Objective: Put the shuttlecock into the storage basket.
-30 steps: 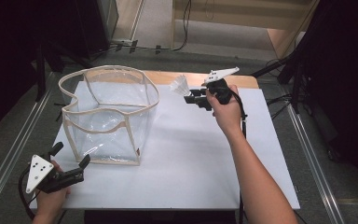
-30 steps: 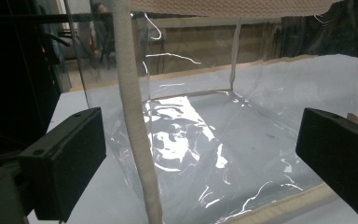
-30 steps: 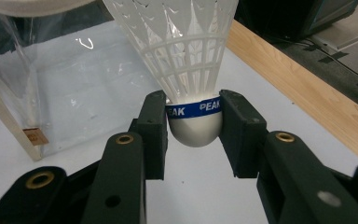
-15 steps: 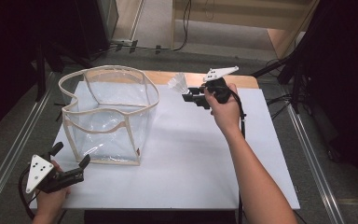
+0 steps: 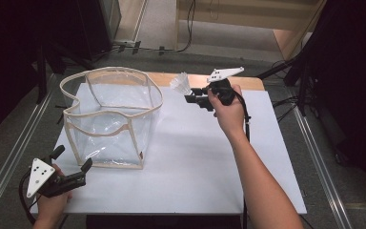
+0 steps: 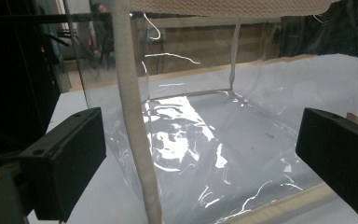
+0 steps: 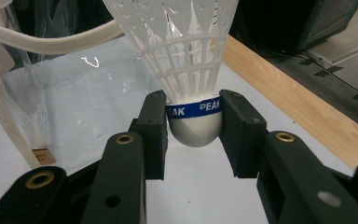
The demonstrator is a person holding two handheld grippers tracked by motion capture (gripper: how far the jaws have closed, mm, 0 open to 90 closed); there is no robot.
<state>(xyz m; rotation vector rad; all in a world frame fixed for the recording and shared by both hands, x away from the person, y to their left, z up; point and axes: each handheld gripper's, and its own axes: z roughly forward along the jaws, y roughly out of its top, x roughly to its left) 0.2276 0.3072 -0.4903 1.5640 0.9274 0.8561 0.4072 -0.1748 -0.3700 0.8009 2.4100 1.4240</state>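
Note:
A white plastic shuttlecock [image 5: 181, 84] [image 7: 186, 56] with a blue band is held above the far part of the table. My right gripper [image 5: 192, 97] [image 7: 193, 122] is shut on its rounded cork base, skirt pointing away. A clear plastic bag [image 5: 109, 117] [image 6: 205, 140] with cream fabric edging stands open on the white table top [image 5: 195, 157], left of the shuttlecock. My left gripper [image 5: 71, 164] [image 6: 200, 168] rests near the table's front left corner, just before the bag's near wall. Its jaws stand wide apart with nothing between them.
A wooden strip [image 5: 248, 82] runs along the table's far edge. Metal rails [image 5: 324, 167] flank the table on both sides. Dark stands and cables [image 5: 310, 62] rise at the right and back.
My right gripper has shifted slightly left toward the bag with the shuttlecock. The left gripper has stayed put.

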